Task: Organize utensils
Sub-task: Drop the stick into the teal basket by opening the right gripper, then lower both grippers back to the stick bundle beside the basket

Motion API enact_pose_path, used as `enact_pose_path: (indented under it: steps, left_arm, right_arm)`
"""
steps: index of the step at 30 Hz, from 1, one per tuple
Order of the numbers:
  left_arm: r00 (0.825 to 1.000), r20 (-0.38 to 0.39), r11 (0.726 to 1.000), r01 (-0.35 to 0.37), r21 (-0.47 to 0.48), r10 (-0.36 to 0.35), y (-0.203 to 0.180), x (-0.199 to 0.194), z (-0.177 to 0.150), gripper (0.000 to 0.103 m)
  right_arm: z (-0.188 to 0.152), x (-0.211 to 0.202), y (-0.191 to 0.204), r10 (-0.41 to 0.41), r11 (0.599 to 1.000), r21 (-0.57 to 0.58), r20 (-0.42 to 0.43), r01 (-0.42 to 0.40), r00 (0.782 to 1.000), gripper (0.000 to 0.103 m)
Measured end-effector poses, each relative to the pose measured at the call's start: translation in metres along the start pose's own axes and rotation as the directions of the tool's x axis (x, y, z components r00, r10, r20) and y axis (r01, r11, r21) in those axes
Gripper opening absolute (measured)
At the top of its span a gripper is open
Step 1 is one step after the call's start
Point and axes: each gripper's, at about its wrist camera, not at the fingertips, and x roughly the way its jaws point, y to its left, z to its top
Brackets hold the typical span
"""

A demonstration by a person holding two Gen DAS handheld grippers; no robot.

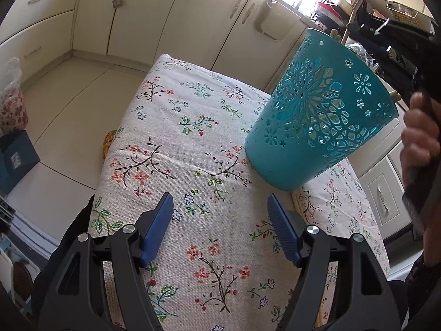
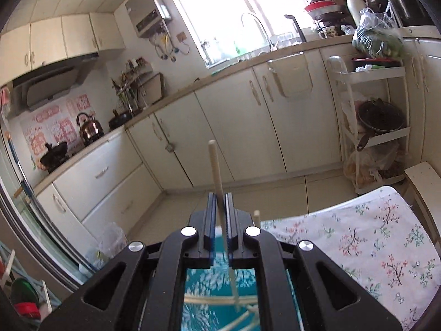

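Floral-clothed table (image 1: 193, 138) with teal perforated holder (image 1: 317, 115) standing on it

You are standing in a home kitchen: cream cabinets (image 2: 226, 127) run under a long counter to a sink tap (image 2: 255, 22) below the bright window. On the far left a kettle (image 2: 88, 128) sits on the stove beneath a range hood (image 2: 49, 82), and a table with a floral tablecloth (image 1: 176, 143) lies near you.
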Motion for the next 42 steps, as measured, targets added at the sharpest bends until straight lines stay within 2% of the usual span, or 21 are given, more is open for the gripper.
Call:
enact_pose_path:
  steps: [2,4,6,9,12,15,17,19,21,24,27,33,37,42]
  left_arm:
    - [1.000,-0.001,1.000,0.000,-0.001,0.000,0.000,0.000,0.000,0.067]
    - [1.000,0.000,1.000,-0.001,-0.001,0.001,0.000,0.000,0.000,0.067]
    - [1.000,0.001,1.000,-0.003,-0.005,0.003,0.001,0.000,0.001,0.067]
    - [1.000,0.003,1.000,-0.003,-0.009,0.003,0.002,0.000,0.001,0.067]
    - [1.000,0.004,1.000,-0.004,-0.010,0.004,0.002,-0.001,0.001,0.067]
    - [1.000,0.003,1.000,-0.007,-0.008,0.007,0.002,-0.001,0.000,0.067]
    - [1.000,0.002,1.000,-0.009,-0.006,0.009,0.002,0.000,0.000,0.068]
    - [1.000,0.002,1.000,-0.011,-0.004,0.011,0.002,-0.001,0.000,0.068]
    - [1.000,0.002,1.000,-0.007,-0.008,0.007,0.003,-0.001,0.001,0.068]
    - [1.000,0.003,1.000,-0.006,-0.010,0.006,0.003,-0.001,0.000,0.068]
    - [1.000,0.002,1.000,-0.007,-0.009,0.007,0.003,-0.001,0.001,0.068]
    - [1.000,0.002,1.000,-0.007,-0.009,0.007,0.002,0.000,0.001,0.068]
    - [1.000,-0.009,0.999,-0.029,0.022,0.029,-0.004,0.001,0.000,0.070]
    - [0.997,-0.042,0.980,-0.060,0.188,0.069,-0.044,0.008,-0.003,0.070]
  right_arm:
    - [-0.008,-0.003,0.003,-0.003,1.000,-0.028,-0.036,0.002,0.999,0.016]
    - [-0.012,-0.015,0.003,-0.003,0.999,-0.037,-0.031,0.002,1.000,0.017]
    - [-0.012,-0.032,0.002,-0.004,1.000,-0.031,-0.001,0.004,1.000,0.017]
    - [-0.015,-0.078,0.001,-0.010,1.000,-0.007,0.096,0.011,0.995,0.017]
    - [-0.037,-0.106,0.001,-0.034,0.999,0.002,0.102,0.034,0.994,0.017]
    - [-0.084,-0.107,-0.001,-0.074,0.997,-0.014,-0.044,0.073,0.996,0.017]
    - [-0.126,-0.085,-0.007,-0.102,0.995,-0.030,-0.205,0.098,0.973,0.015]
    - [-0.153,-0.062,-0.013,-0.117,0.993,-0.039,-0.310,0.110,0.944,0.014]
    - [-0.169,-0.040,-0.019,-0.155,0.988,-0.058,-0.369,0.144,0.917,0.014]
    - [-0.177,-0.019,-0.024,-0.189,0.982,-0.081,-0.414,0.171,0.891,0.013]
    - [-0.177,-0.013,-0.025,-0.209,0.978,-0.100,-0.420,0.183,0.883,0.013]
    - [-0.176,-0.010,-0.011,-0.286,0.949,-0.253,-0.424,0.191,0.859,0.007]
    - [-0.167,-0.016,-0.036,-0.310,0.946,-0.224,-0.425,0.233,0.851,0.005]
    - [-0.165,-0.029,-0.063,-0.288,0.958,-0.113,-0.420,0.265,0.861,0.005]
